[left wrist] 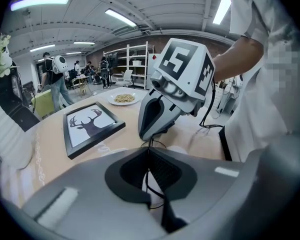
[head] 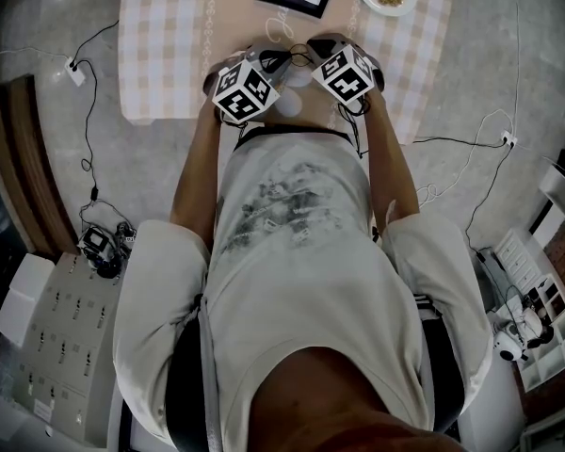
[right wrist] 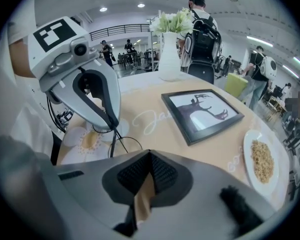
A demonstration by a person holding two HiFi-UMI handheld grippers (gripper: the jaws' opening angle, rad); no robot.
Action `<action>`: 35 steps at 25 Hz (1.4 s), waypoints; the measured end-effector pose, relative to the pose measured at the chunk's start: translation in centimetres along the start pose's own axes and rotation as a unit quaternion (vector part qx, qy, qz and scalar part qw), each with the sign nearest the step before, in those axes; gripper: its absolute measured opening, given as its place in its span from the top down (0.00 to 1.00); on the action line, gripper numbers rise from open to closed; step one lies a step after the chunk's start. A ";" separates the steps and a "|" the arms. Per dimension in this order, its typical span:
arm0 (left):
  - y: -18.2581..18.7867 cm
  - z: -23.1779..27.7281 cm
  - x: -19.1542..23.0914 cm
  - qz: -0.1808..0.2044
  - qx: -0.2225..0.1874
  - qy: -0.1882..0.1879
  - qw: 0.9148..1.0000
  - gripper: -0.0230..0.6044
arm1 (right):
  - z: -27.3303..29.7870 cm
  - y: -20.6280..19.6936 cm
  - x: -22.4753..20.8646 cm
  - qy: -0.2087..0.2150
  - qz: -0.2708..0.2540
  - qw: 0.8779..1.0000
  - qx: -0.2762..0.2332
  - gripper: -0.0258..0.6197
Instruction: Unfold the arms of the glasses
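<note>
The glasses (head: pixel 297 56) are thin black wire ones, held between my two grippers above the near edge of the table (head: pixel 169 45). My left gripper (head: pixel 275 62) is shut on them: in the left gripper view a thin wire (left wrist: pixel 150 145) runs into its closed jaws (left wrist: pixel 149 156). My right gripper (head: pixel 313 50) is shut too, and its tip (left wrist: pixel 149 138) meets the same wire from above. From the right gripper view, one round rim (right wrist: pixel 125 145) hangs under the left gripper's tip (right wrist: pixel 112 128), just left of my own closed jaws (right wrist: pixel 150 156).
A black-framed deer picture (right wrist: pixel 202 114) lies beyond the grippers, with a white plate of food (right wrist: pixel 262 161) to its right. A white vase of flowers (right wrist: pixel 169 59) stands at the far side. A flower-shaped mat (right wrist: pixel 87 141) lies under the glasses. Cables cross the floor (head: pixel 85 111).
</note>
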State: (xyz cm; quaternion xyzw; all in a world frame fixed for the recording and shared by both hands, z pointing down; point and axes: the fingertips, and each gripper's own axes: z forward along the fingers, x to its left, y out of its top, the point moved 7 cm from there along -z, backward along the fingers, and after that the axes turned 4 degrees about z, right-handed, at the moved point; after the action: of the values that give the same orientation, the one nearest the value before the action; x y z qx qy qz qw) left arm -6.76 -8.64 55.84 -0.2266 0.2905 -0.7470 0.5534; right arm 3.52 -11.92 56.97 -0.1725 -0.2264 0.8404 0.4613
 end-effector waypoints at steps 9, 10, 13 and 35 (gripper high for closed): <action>-0.8 -1.8 1.7 -0.045 -0.031 0.031 0.998 0.95 | 0.1 0.0 0.5 -0.026 -0.016 1.000 0.005 0.93; -0.7 -1.7 1.8 -0.041 -0.032 0.030 0.998 0.95 | 0.1 0.0 0.6 -0.029 -0.016 0.999 0.006 0.93; -0.6 -2.0 1.9 -0.045 -0.039 0.032 0.998 0.95 | 0.1 0.0 0.7 -0.034 -0.017 0.999 0.007 0.93; 0.8 -4.7 1.9 -0.081 -0.109 0.061 0.989 0.95 | 0.1 -0.1 1.5 -0.067 -0.026 0.997 0.006 0.93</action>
State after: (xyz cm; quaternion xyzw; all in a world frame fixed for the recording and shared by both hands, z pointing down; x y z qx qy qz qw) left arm -9.84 -9.78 51.89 -0.2623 0.3837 -0.7660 0.4441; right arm 2.75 -10.61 57.02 -0.1074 -0.2562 0.8391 0.4678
